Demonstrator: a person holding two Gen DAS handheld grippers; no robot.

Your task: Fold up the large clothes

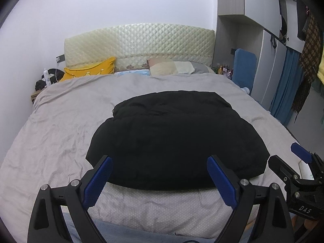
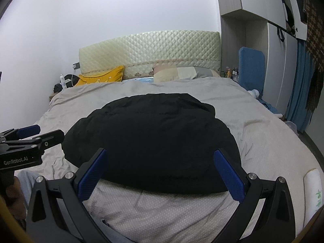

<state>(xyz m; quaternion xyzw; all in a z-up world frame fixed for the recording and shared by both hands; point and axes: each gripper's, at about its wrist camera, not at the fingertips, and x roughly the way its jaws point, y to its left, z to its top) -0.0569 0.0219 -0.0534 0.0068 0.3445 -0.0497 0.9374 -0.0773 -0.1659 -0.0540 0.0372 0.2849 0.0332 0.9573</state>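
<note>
A large black padded garment (image 1: 174, 139) lies folded in a thick bundle on the grey bed cover (image 1: 50, 121); it also shows in the right wrist view (image 2: 154, 141). My left gripper (image 1: 160, 162) is open and empty, held just above the garment's near edge. My right gripper (image 2: 160, 156) is open and empty too, over the same near edge, further right. Each gripper shows in the other's view: the right gripper (image 1: 287, 158) at the right edge, the left gripper (image 2: 42, 131) at the left edge.
A yellow pillow (image 1: 91, 70) and beige pillows (image 1: 172, 66) lie by the quilted headboard (image 1: 139, 42). A nightstand (image 1: 35, 97) with small items is back left. A blue panel (image 1: 243, 68), wardrobe and hanging clothes (image 1: 307, 60) stand to the right.
</note>
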